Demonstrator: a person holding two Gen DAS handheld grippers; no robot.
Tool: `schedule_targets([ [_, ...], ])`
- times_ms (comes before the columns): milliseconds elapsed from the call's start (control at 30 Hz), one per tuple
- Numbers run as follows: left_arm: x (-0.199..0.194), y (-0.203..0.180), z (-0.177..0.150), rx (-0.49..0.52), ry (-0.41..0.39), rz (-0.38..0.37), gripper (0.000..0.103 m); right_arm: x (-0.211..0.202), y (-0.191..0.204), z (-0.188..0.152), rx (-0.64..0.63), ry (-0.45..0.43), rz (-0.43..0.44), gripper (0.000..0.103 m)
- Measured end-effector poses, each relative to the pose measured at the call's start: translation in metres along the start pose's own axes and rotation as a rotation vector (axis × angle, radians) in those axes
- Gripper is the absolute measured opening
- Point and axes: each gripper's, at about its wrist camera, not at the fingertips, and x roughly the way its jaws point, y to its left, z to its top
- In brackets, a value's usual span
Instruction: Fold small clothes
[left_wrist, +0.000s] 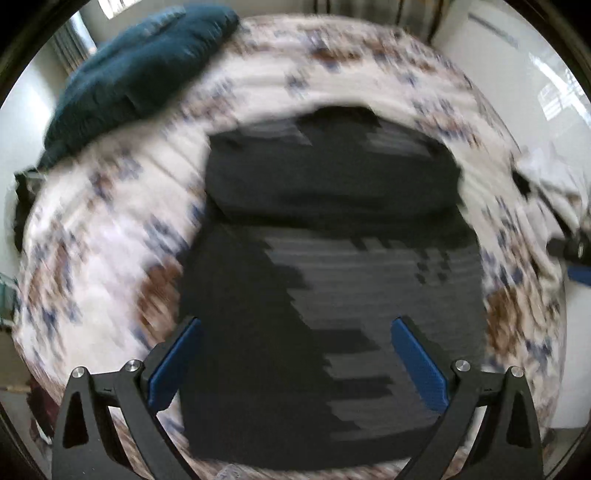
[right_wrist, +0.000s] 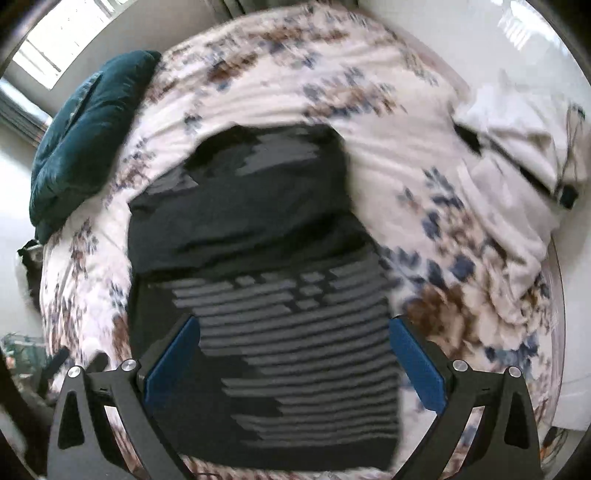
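A dark garment with grey stripes (left_wrist: 332, 280) lies on the floral bed sheet (left_wrist: 110, 229), its far part folded over into a thicker black band. It also shows in the right wrist view (right_wrist: 288, 332). My left gripper (left_wrist: 295, 354) is open and empty, its blue-padded fingers spread above the garment's near half. My right gripper (right_wrist: 293, 354) is open and empty too, above the striped near part. Both views are motion-blurred.
A dark teal pillow (left_wrist: 140, 74) lies at the bed's far left, also in the right wrist view (right_wrist: 88, 136). A crumpled white cloth with a black strap (right_wrist: 517, 155) lies at the right edge of the bed. White floor surrounds the bed.
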Motion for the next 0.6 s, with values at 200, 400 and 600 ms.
schedule_targets([
  [200, 0.053, -0.124, -0.071, 0.036, 0.193, -0.118, 0.103, 0.017, -0.123, 0.003, -0.047, 0.151, -0.033, 0.103],
  [400, 0.123, -0.224, -0.14, 0.141, 0.345, -0.164, 0.087, 0.046, -0.195, 0.012, -0.061, 0.214, -0.063, 0.103],
  [600, 0.145, -0.242, -0.157, 0.201, 0.264, -0.082, 0.014, 0.084, -0.21, 0.054, -0.058, 0.24, 0.023, 0.103],
])
